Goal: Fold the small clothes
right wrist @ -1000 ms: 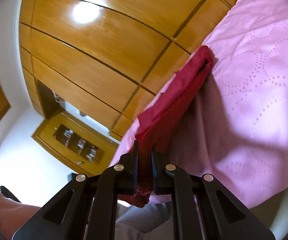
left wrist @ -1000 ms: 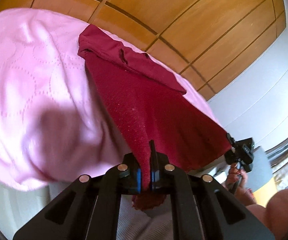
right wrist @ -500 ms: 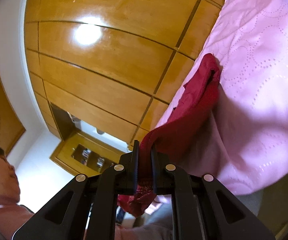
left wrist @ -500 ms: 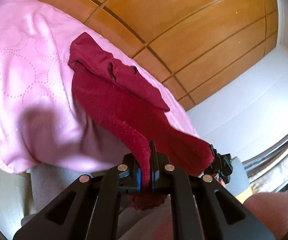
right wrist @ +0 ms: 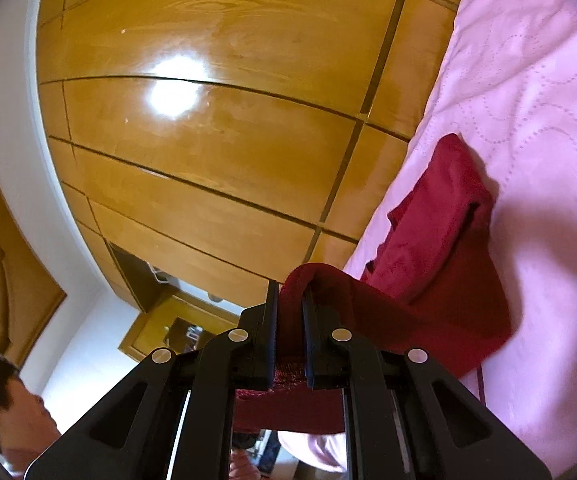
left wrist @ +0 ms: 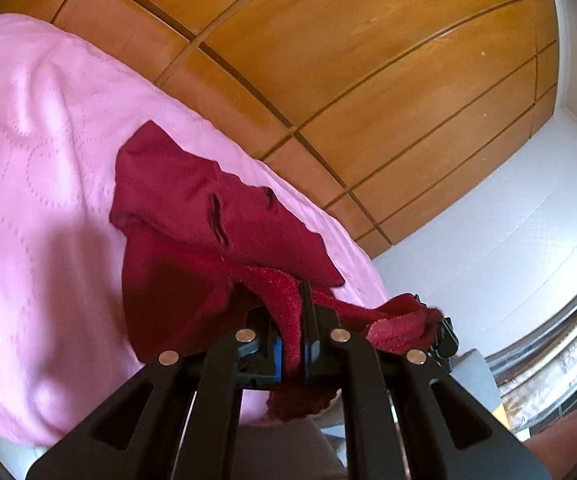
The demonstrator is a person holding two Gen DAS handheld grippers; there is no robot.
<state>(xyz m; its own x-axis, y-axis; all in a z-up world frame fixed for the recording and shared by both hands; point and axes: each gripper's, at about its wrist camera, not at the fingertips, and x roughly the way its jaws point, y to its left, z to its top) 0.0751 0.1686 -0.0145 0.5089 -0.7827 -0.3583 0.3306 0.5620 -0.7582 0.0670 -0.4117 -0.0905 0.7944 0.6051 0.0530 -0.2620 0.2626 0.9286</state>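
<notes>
- The red cloth (left wrist: pixel 192 216) lies partly on the pink bed cover (left wrist: pixel 40 152). Its near edge is lifted off the bed.
- The left tongs (left wrist: pixel 291 320) are clamped on one corner of that near edge.
- The right tongs (right wrist: pixel 289 316) are clamped on the other corner. The red cloth (right wrist: pixel 440 232) bunches up between them.
- The far part rests flat on the bed cover (right wrist: pixel 528 100), near the wooden wall (right wrist: pixel 208 140).
- The cloth looks soft and light. It sags and wrinkles where nothing holds it.
- I think it will flop, so the two corners are good places to hold.
- A fuzzy cloth like this will likely not slip out of the tongs.
- To fold it well, I think both corners should go over to the far edge together.
</notes>
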